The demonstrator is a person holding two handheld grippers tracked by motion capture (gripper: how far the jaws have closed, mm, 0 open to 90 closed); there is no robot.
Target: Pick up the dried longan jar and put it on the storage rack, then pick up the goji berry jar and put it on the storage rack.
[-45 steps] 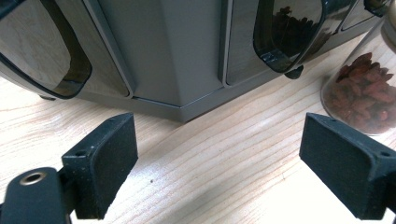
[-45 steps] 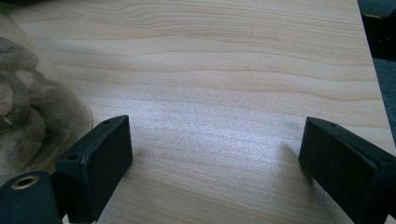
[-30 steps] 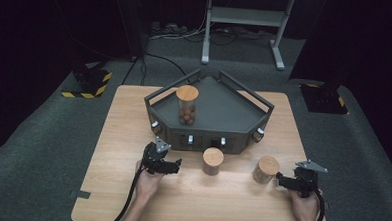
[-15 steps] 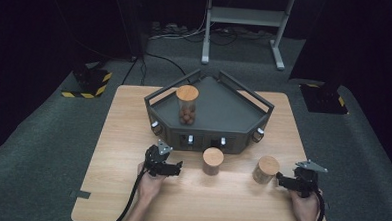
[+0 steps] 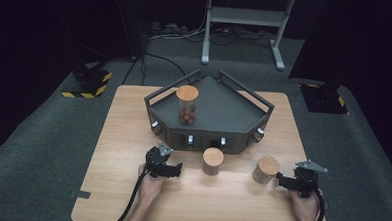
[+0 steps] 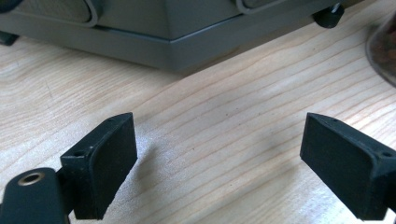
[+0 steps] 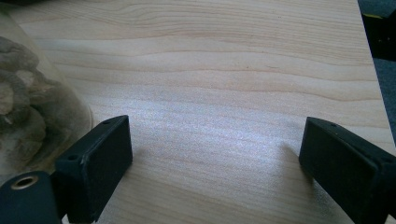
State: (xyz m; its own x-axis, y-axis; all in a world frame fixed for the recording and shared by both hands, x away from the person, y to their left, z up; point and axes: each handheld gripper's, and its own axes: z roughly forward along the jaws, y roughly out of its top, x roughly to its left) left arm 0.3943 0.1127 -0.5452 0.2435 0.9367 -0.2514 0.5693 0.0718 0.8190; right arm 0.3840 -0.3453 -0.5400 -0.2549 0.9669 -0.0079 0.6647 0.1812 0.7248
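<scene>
Left gripper (image 5: 177, 169) edged slightly nearer grey angular tray (image 5: 264, 109), jaws apart, empty. Right gripper (image 5: 280, 180) unmoved, jaws apart; cork-lidded glass jar (image 5: 266, 169) just beside its tips, ungrasped. Second cork-lidded jar (image 5: 213, 161) between grippers. Pickup pending.

On the table (image 5: 122, 137), one jar (image 5: 187, 104) stands in the tray (image 5: 233, 117); two jars (image 5: 213, 161) (image 5: 266, 169) stand before it.

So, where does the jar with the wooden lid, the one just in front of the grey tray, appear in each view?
High view: the middle jar stands at the centre, in front of the grey tray.
Left gripper view: its glass is cut by the upper right edge.
Right gripper view: the jar at the left edge is another one, the right jar.
Shared landmark: the pale wooden table.
</scene>
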